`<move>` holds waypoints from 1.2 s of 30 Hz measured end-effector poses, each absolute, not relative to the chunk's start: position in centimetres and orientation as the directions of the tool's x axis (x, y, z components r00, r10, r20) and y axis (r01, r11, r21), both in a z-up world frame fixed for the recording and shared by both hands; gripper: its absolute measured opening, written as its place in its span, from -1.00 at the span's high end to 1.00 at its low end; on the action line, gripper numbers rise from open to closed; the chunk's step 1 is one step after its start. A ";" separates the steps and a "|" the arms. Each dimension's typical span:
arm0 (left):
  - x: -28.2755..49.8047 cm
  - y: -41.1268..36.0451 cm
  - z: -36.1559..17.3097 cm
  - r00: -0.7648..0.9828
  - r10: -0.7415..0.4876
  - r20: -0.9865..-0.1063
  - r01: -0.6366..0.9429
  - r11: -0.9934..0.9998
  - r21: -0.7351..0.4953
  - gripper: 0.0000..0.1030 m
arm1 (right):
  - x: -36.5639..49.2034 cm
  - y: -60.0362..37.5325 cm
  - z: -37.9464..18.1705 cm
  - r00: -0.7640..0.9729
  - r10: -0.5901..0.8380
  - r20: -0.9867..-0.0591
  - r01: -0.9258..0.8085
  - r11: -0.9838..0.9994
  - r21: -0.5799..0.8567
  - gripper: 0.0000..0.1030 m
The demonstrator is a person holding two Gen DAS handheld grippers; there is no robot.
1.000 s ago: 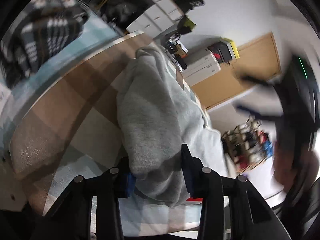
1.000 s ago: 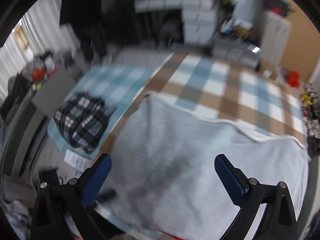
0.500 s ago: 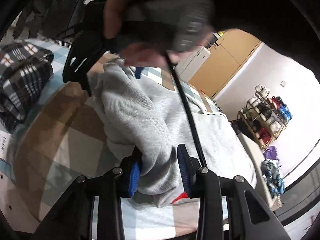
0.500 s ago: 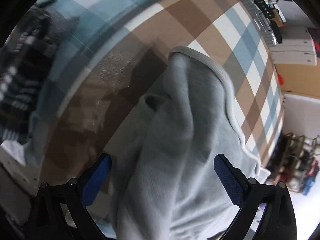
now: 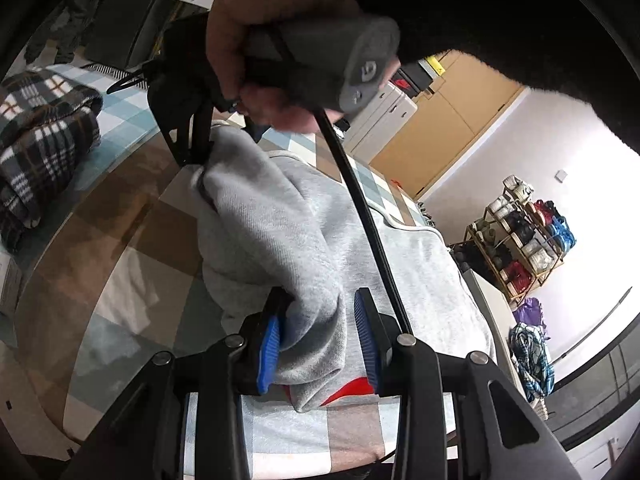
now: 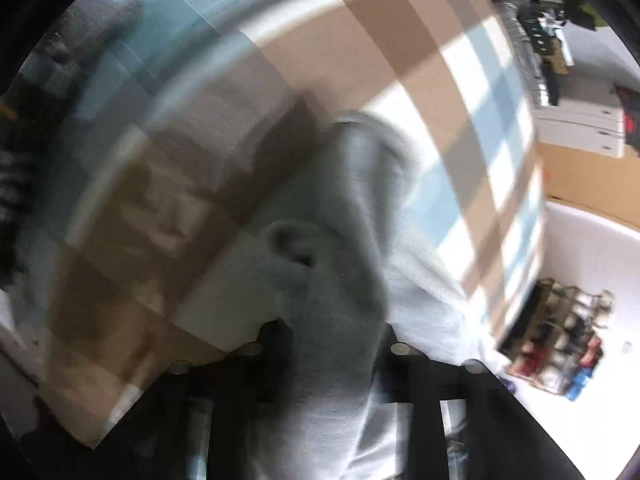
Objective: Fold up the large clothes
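Observation:
A grey sweatshirt lies on a table under a brown, blue and white checked cloth. Its near edge is bunched into a thick fold, with a bit of red showing beneath. My left gripper is shut on that fold, blue pads on either side. At the fold's far end, a person's hand holds my right gripper down on the cloth. In the blurred right wrist view, the right gripper has the grey sweatshirt between its fingers, and its jaws are closing on it.
A folded black-and-white plaid garment lies on the table at the left. A black cable hangs across the sweatshirt. Off the table to the right stand white drawers, a shelf rack and a laundry heap.
The right gripper came down from above the spread sweatshirt to the fold's far end, and its wide-open jaws closed around the cloth. The left gripper kept its hold and rolled slightly.

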State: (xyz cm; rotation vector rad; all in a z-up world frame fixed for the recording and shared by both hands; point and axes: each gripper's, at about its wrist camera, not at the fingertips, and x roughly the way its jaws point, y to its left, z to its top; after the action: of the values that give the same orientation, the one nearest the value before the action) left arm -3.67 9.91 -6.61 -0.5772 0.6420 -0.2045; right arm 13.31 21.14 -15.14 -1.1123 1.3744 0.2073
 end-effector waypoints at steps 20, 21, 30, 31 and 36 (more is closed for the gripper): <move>-5.5 16.4 -4.2 0.875 -0.266 -0.404 -0.043 0.789 -0.613 0.53 | 14.9 10.9 -0.9 0.220 0.282 -0.934 -0.615 0.783 0.092 0.65; -5.9 16.8 -4.3 0.877 -0.263 -0.403 -0.050 0.784 -0.619 0.53 | 15.0 10.5 -0.5 0.230 0.300 -0.926 -0.613 0.783 0.102 0.66; -7.6 16.2 -7.3 0.836 -0.303 -0.457 -0.135 0.694 -0.707 -0.18 | 16.1 4.5 1.9 0.238 0.473 -0.848 -0.599 0.759 0.256 0.66; -7.2 15.7 -7.6 0.830 -0.314 -0.461 -0.131 0.693 -0.709 -0.18 | 16.1 3.9 2.2 0.249 0.474 -0.844 -0.608 0.755 0.245 0.66; -3.5 12.7 -8.7 0.795 -0.375 -0.477 -0.119 0.675 -0.728 -0.21 | 16.1 1.2 2.9 0.251 0.513 -0.821 -0.598 0.749 0.285 0.66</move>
State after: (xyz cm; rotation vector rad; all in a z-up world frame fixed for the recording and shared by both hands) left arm -3.53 12.70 -8.73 -0.8310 0.6541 -0.1565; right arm 16.07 1.17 2.90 -0.0918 1.0782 0.7575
